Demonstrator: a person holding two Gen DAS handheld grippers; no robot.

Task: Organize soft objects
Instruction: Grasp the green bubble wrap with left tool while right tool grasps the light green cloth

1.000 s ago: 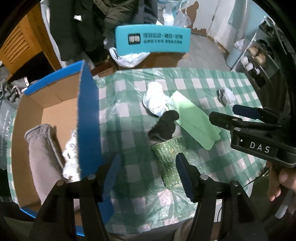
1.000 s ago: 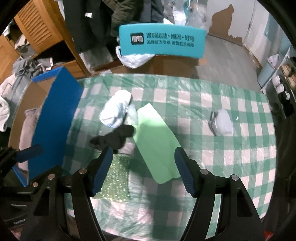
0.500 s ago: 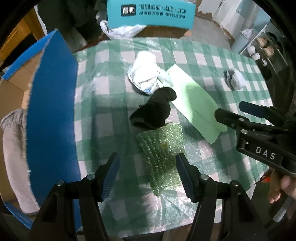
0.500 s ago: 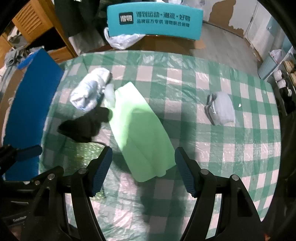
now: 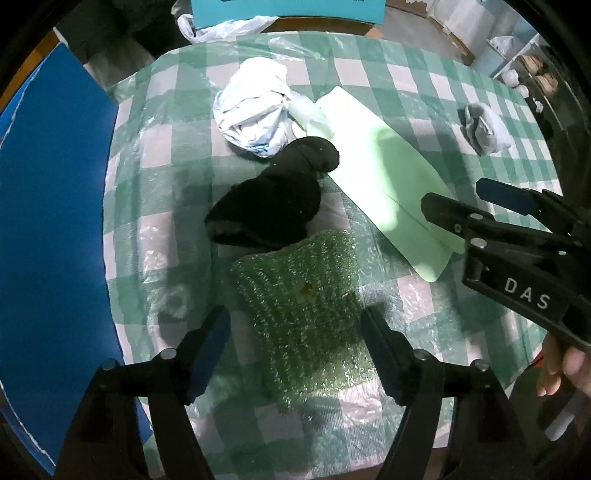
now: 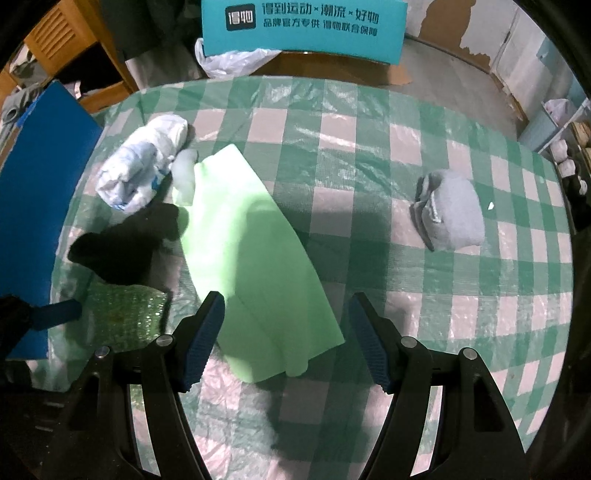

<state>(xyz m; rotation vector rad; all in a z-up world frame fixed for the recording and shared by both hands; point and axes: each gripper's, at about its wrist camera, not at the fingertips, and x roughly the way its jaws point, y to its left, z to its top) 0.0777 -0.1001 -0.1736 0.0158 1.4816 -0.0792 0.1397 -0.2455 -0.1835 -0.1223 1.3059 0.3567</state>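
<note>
On the green checked table lie a green bubble-wrap piece (image 5: pixel 299 306), a black sock (image 5: pixel 273 203), a crumpled white cloth (image 5: pixel 255 107), a pale green foam sheet (image 5: pixel 384 173) and a folded grey sock (image 5: pixel 484 127). My left gripper (image 5: pixel 295 328) hangs just above the bubble wrap, its jaws opening on either side of it, pads not pressing. My right gripper (image 6: pixel 286 321) is open over the near end of the foam sheet (image 6: pixel 251 258); its fingers (image 5: pixel 454 218) also show at the right of the left wrist view. The bubble wrap (image 6: pixel 122 314), black sock (image 6: pixel 122 251) and grey sock (image 6: pixel 450 214) show in the right wrist view.
A blue-sided cardboard box (image 5: pixel 48 221) stands against the table's left edge. A teal box with printed text (image 6: pixel 303 26) and a white plastic bag (image 6: pixel 232 61) stand beyond the far edge. A hand (image 5: pixel 561 365) grips the right tool.
Both grippers have sunk toward the table, so the objects look larger. The left gripper's jaws have widened. The box interior has slid out of the left view.
</note>
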